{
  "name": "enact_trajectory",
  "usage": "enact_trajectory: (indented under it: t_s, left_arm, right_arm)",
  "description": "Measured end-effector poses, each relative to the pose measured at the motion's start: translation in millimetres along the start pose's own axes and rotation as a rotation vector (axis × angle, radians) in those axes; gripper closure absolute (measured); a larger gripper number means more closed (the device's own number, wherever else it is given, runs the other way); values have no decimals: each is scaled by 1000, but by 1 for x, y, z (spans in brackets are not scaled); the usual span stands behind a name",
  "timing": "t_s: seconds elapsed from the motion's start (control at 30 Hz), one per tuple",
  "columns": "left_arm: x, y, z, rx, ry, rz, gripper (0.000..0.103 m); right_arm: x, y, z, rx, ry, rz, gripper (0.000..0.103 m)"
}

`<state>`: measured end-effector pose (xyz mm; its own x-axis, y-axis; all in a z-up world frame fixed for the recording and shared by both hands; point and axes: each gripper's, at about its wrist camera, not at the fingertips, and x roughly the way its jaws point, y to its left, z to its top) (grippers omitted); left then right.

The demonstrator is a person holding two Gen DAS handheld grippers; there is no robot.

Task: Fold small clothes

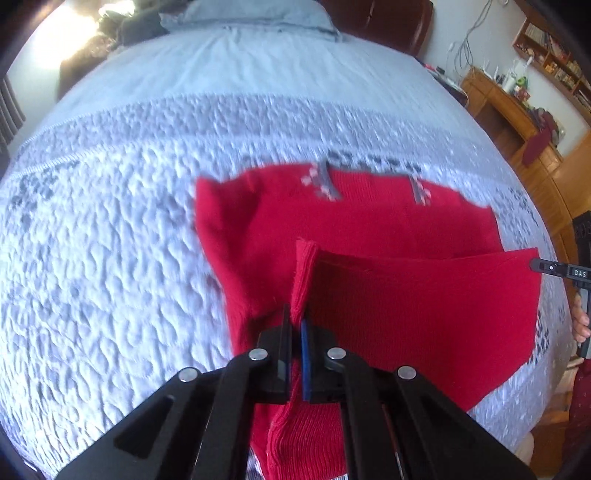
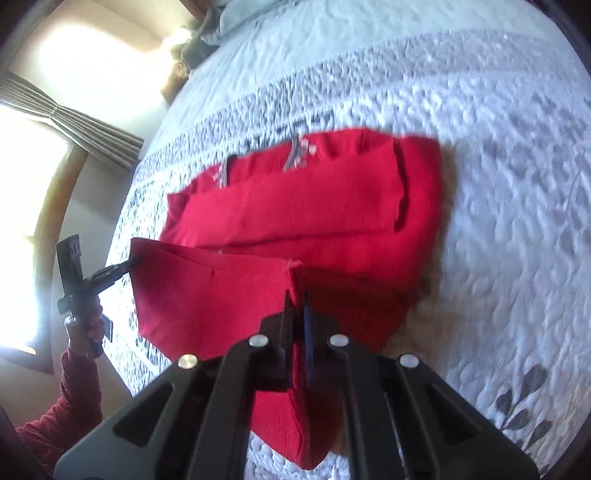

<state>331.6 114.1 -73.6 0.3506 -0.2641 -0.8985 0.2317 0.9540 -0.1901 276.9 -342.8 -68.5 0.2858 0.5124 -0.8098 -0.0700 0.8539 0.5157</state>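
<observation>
A small red knit garment [image 1: 369,221] with grey and white trim near its top lies on a quilted bedspread [image 1: 110,240]. My left gripper [image 1: 295,321] is shut on one near corner of its hem, which stands up as a bunched ridge between the pads. In the right wrist view the same red garment [image 2: 314,206] is seen, and my right gripper [image 2: 297,301] is shut on the other near corner. The hem between the two corners hangs lifted off the bed as a taut flap. The right gripper [image 1: 543,266] shows at the flap's far edge in the left wrist view, the left gripper [image 2: 135,263] in the right wrist view.
The bedspread [image 2: 498,184] is white-grey with a patterned band and leaf prints. A grey pillow [image 1: 255,14] lies at the head. Wooden desk and shelves [image 1: 517,107] stand to the right of the bed. A curtained window [image 2: 44,122] is on the other side. A red sleeve [image 2: 70,398] reaches in.
</observation>
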Motion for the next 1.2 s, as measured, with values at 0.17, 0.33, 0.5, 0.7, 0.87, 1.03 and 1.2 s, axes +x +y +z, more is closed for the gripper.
enact_trajectory:
  t_s: [0.17,0.33,0.5,0.7,0.87,1.03,1.2]
  left_arm:
    - [9,15,52,-49,-41,9,100]
    - [41,25,106,-97,-42,27,99]
    - [95,35,126,-136,30,86,99]
    - [150,44,116,-128,108,161,99]
    - [147,38,112,-94,98,197,86]
    - [98,41,92,-105,75,180,64]
    - [49,33,17,-70,96,141,60]
  right_arm:
    - [-2,-9,54,39,-55,-20,100]
    - [21,-18,117,60,-68,-79,100]
    - [67,-29,148,68,-22,-179,100]
    - [118,-57,148,105,50,-285,100]
    - [125,-64,138,94,54,-301,93]
    - [73,-42,105,23,26,-278,74]
    - [28,-23,23,-39,82,-152,61]
